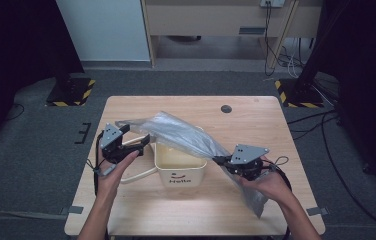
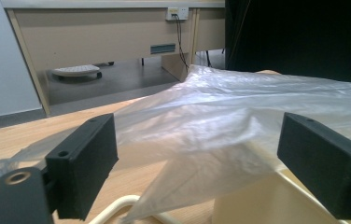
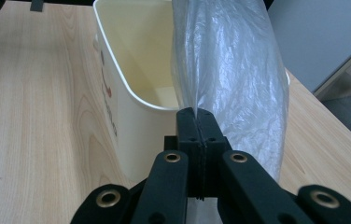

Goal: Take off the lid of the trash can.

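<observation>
Listing hazards first, near to far.

Item 1, right gripper (image 1: pixel 219 161): jaws pressed together, pinching a fold of the plastic bag (image 1: pixel 186 134). It is the sole hold on the film. Risk: thin film may slide out of the pads or tear if pulled hard, prob. dropping the bag across the bin (image 1: pixel 180 167) rather than into it.

Item 2, left gripper (image 1: pixel 143 142): jaws spread wide, nothing pinched. Risk: loose end of the bag sags w/o a second hold, so the mouth may collapse; a re-grip may catch one layer only or nudge the bin's handle.

Item 3, bag position: in the left gripper view the film (image 2: pixel 229 116) lies between and beyond the two pads (image 2: pixel 82 165), touching neither. In the right gripper view it runs from the pinch toward 12 o'clock (image 3: pixel 232 70), over the bin's rim (image 3: pixel 117 60). In the high view it stretches from 10 o'clock of the bin to 4 o'clock, tail hanging by the right hand over the table (image 1: pixel 141 210).
</observation>
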A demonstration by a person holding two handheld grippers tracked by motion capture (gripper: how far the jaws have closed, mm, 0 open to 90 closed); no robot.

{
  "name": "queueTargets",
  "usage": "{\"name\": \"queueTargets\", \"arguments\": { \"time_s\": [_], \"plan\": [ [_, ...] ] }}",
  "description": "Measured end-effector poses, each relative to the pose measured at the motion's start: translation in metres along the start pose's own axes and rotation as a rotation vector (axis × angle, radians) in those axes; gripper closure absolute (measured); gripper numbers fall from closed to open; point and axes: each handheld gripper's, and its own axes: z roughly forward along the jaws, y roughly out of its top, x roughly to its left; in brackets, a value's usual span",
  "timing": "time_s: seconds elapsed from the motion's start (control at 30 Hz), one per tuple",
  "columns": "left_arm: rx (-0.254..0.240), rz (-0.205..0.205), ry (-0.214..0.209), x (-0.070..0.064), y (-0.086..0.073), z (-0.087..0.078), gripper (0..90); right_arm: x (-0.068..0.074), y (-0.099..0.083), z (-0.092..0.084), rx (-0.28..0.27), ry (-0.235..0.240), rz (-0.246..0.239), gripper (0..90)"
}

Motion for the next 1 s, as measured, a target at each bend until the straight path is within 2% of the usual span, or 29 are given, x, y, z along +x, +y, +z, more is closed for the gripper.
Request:
{"name": "queueTargets", "arguments": {
  "time_s": [0.17, 0.33, 0.43, 0.47, 0.6, 0.63, 0.67, 0.7, 0.73, 0.83, 0.9, 0.93, 1.0],
  "plan": [
    [-0.006, -0.002, -0.020, 0.003, -0.002, 0.000, 6.2, 0.001, -0.005, -0.005, 0.003, 0.016, -0.006, 90.0],
    [-0.026, -0.021, -0.039, 0.006, -0.001, 0.001, 4.9, 0.002, -0.009, -0.007, 0.010, 0.024, -0.010, 90.0],
    [-0.029, -0.009, -0.049, 0.005, 0.002, 0.000, 4.9, 0.001, -0.012, -0.010, 0.014, 0.026, -0.009, 90.0],
    [-0.030, 0.006, -0.063, 0.005, 0.004, 0.001, 4.9, 0.000, -0.012, -0.010, 0.014, 0.025, -0.008, 90.0],
    [0.004, 0.030, -0.097, 0.002, 0.005, 0.007, 3.8, -0.002, -0.015, -0.015, 0.017, 0.024, -0.006, 90.0],
    [0.013, 0.027, -0.102, 0.002, 0.005, 0.009, 3.4, -0.002, -0.017, -0.017, 0.017, 0.028, -0.002, 90.0],
    [0.035, 0.007, -0.113, 0.002, 0.004, 0.011, 3.3, -0.002, -0.017, -0.018, 0.018, 0.027, -0.001, 90.0],
    [0.035, 0.007, -0.113, 0.002, 0.004, 0.011, 3.3, -0.003, -0.019, -0.019, 0.023, 0.023, 0.001, 90.0],
    [0.055, -0.007, -0.151, 0.001, 0.001, 0.015, 3.9, -0.004, -0.020, -0.020, 0.024, 0.019, 0.006, 90.0],
    [0.080, -0.013, -0.189, -0.003, -0.002, 0.017, 4.5, -0.006, -0.022, -0.020, 0.027, 0.012, 0.015, 90.0],
    [0.086, -0.018, -0.205, -0.003, -0.002, 0.018, 6.9, -0.006, -0.023, -0.019, 0.028, 0.012, 0.018, 90.0],
    [0.099, -0.025, -0.231, -0.004, -0.004, 0.019, 8.8, -0.007, -0.023, -0.017, 0.031, 0.012, 0.019, 90.0],
    [0.099, -0.024, -0.230, -0.005, -0.004, 0.019, 16.6, -0.007, -0.022, -0.016, 0.033, 0.012, 0.017, 90.0]
  ]
}}
